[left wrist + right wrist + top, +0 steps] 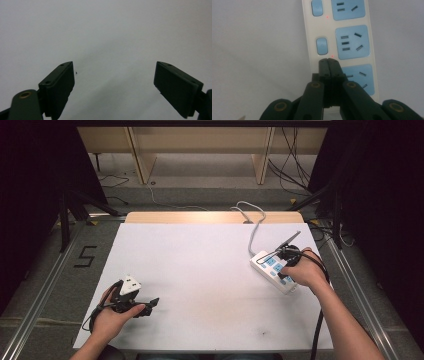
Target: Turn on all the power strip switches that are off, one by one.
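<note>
A white power strip (pixel 273 270) with blue sockets and blue switches lies at the right of the white table, its grey cable running off the back edge. My right gripper (pixel 328 60) is shut with nothing between its jaws; its tips sit over the strip (pixel 339 37) just below a blue switch (pixel 321 46), beside a small red light. Touching or hovering, I cannot tell. In the high view the right gripper (pixel 283 264) is over the strip under the hand. My left gripper (pixel 153 302) rests at the front left, and its jaws stand wide apart over bare table (pixel 115 75).
The white table top (pixel 200 270) has a wooden strip along its back edge. Cables and stand legs lie on the floor behind and to both sides. A "5" mark (pixel 85 256) is on the floor at the left.
</note>
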